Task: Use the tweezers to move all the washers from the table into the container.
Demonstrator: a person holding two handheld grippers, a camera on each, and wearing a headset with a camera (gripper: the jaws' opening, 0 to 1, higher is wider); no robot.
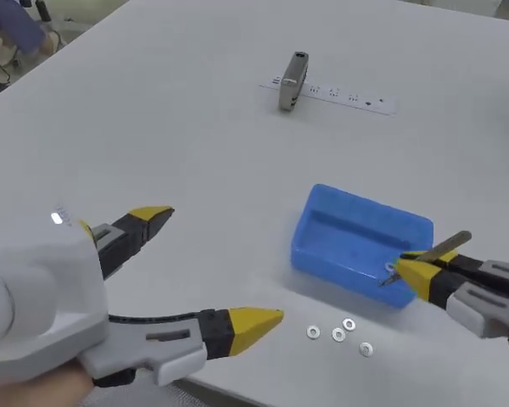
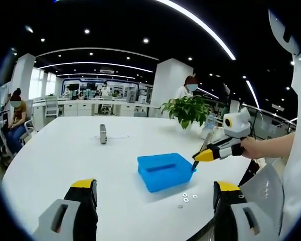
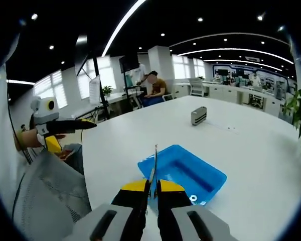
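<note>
At a white desk [image 1: 195, 127], the left gripper [image 1: 205, 267] hovers low on the near side with its jaws spread wide and nothing between them; the right gripper [image 1: 414, 270] has its jaws clamped on the tweezers [image 1: 448, 247], whose tips reach over the near corner of the blue container [image 1: 339, 270]; one washer [image 1: 390, 270] shows inside that corner, close to the tips, though whether the tweezers pinch it cannot be told; four more washers [image 1: 338, 336] lie loose on the desk just in front of the container, between the two grippers; a small metal block [image 1: 293, 80] stands well apart on the far side, beside a printed strip [image 1: 352, 97].
</note>
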